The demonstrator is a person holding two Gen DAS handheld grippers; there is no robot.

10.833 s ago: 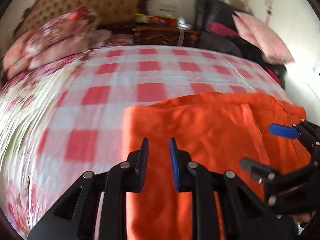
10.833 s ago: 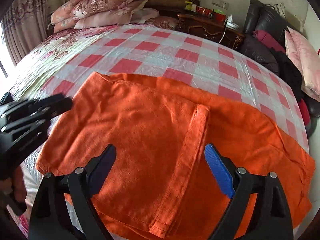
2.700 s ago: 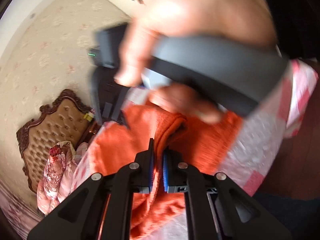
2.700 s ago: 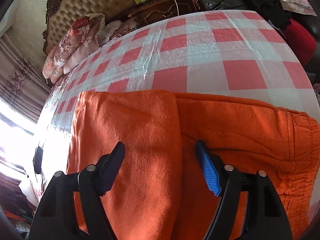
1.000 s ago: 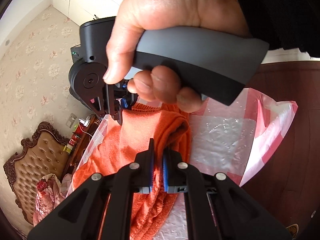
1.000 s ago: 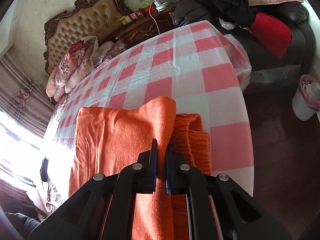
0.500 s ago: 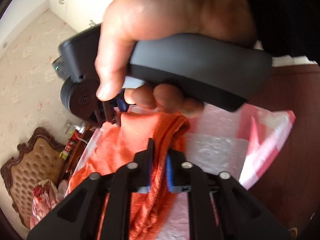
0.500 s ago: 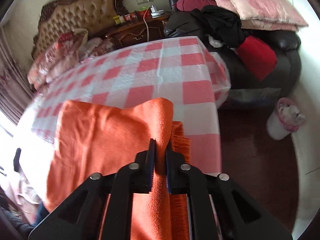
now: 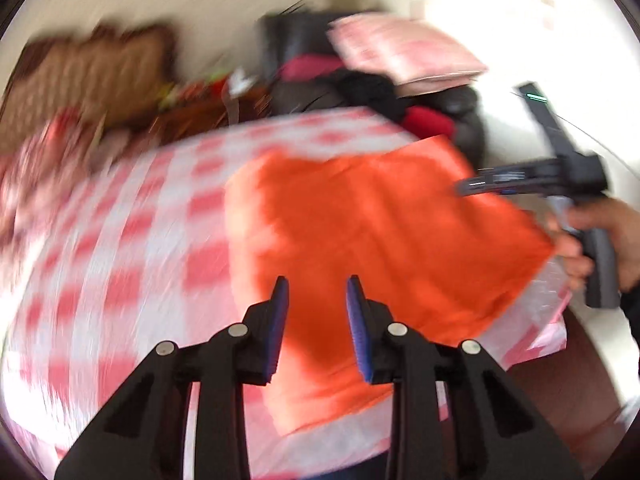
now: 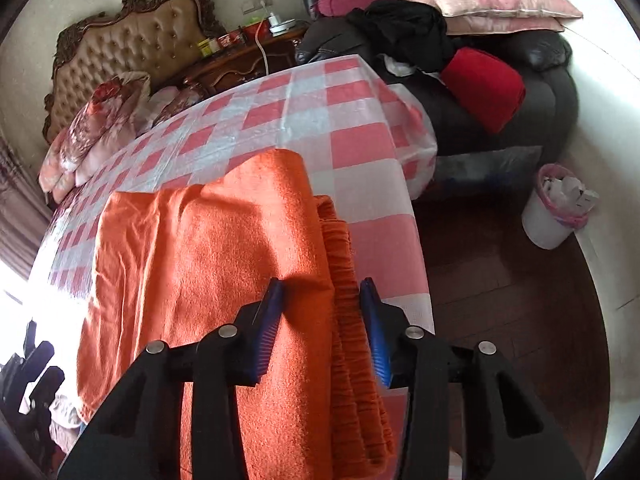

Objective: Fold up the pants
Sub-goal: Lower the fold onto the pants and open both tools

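The orange pants [image 10: 208,248] lie folded on the checked bed, the gathered waistband [image 10: 344,264] at the bed's right edge. My right gripper [image 10: 321,284] hovers over that edge. Its jaws are opening, and the folded layer and waistband lie between them without being pinched. In the blurred left wrist view the pants [image 9: 380,232] spread flat. My left gripper [image 9: 317,284] is above their near left part, jaws opening, nothing between the pads. The right gripper [image 9: 472,188] shows there at the pants' far right corner, held by a hand [image 9: 576,256].
The bed's red-and-white checked cover [image 10: 320,120] ends just right of the pants. Beyond it are dark wood floor, a white bin [image 10: 556,212], and a black sofa [image 10: 520,80] with a red cushion and pink pillows. The headboard [image 10: 132,32] and floral pillows lie at the back left.
Both grippers were shut on the pants' folded edge and have let it go. The left one has pulled back and rolled upright. The right one stayed over the waistband.
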